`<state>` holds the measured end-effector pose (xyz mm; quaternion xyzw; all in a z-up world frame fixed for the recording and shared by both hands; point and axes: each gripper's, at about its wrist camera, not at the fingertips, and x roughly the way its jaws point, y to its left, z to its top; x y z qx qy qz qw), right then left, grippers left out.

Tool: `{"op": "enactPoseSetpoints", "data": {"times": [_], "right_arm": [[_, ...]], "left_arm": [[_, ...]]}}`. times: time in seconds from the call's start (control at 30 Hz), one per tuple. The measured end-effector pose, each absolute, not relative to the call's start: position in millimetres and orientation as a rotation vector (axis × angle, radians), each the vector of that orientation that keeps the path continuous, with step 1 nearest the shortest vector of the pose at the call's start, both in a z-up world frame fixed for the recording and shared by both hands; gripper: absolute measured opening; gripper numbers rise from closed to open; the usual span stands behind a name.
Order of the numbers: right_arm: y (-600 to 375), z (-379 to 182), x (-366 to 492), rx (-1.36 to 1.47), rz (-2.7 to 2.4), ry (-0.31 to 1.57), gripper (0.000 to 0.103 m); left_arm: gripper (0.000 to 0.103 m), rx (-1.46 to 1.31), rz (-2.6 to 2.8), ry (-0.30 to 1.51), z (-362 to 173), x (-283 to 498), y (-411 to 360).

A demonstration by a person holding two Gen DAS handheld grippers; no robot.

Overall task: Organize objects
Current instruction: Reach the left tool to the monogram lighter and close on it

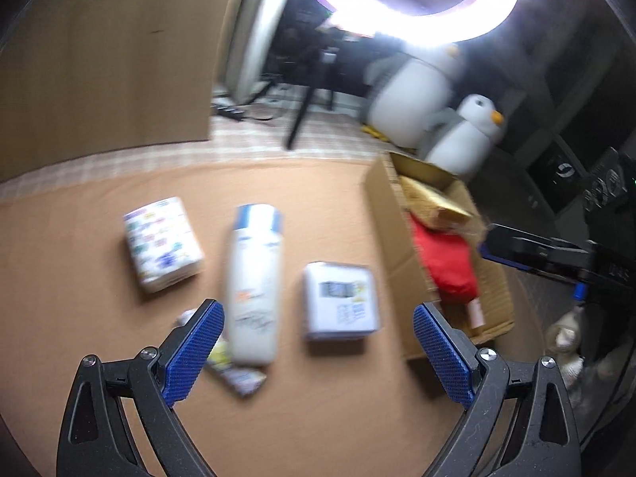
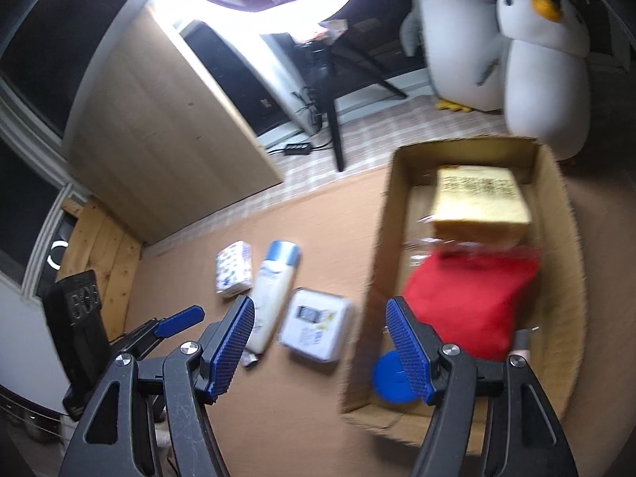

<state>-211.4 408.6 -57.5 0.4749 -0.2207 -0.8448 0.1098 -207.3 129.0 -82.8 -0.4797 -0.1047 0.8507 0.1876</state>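
Left tongs [image 1: 318,342]: spread wide over the tan surface, blue pads apart, nothing pinched; the lower end of the bottle shows between them in the left wrist view
Right tongs [image 2: 320,342]: also spread, nothing between the pads; they hang over the near left wall of the box, one finger outside it, one over the inside
Bottle [image 1: 254,282]: white with a blue-banded cap, lying flat on the tan surface, cap pointing away
Tissue pack [image 1: 161,244]: printed with little coloured marks, lying left of the bottle, clear of it
White case [image 1: 340,302]: squarish with a printed label, lying right of the bottle, between it and the box
Small packet [image 1: 238,373]: partly tucked under the bottle's near end, too blurred to read
Box [image 2: 560,218]: open cardboard, to the right of the loose things
Inside the box: a red pouch [image 2: 469,302] in the middle, a yellow-gold pack [image 2: 479,202] just beyond it, touching, and a blue round lid [image 2: 391,377] at the near end, half behind the right tongs' finger
Penguins [image 2: 536,75]: two plush ones standing beyond the far end of the box
Ring light [image 1: 429,20]: glaring at the top, washing out what is around it
Sharpness: both views are smeared, so labels cannot be read
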Motion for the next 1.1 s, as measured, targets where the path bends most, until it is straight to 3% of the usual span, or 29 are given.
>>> {"op": "enactPoseSetpoints", "data": {"times": [0.37, 0.93, 1.1], "right_arm": [[324, -64, -218, 1.414, -2.393, -0.497, 0.066], [317, -81, -219, 1.513, -2.47, -0.638, 0.066], [325, -83, -219, 1.53, -2.472, -0.654, 0.066]], "left_arm": [[0.097, -1.455, 2.491, -0.371, -103, -207, 44], [0.068, -1.727, 2.497, -0.317, -164, -243, 70], [0.065, -1.73, 2.512, -0.249, -167, -242, 81]]}}
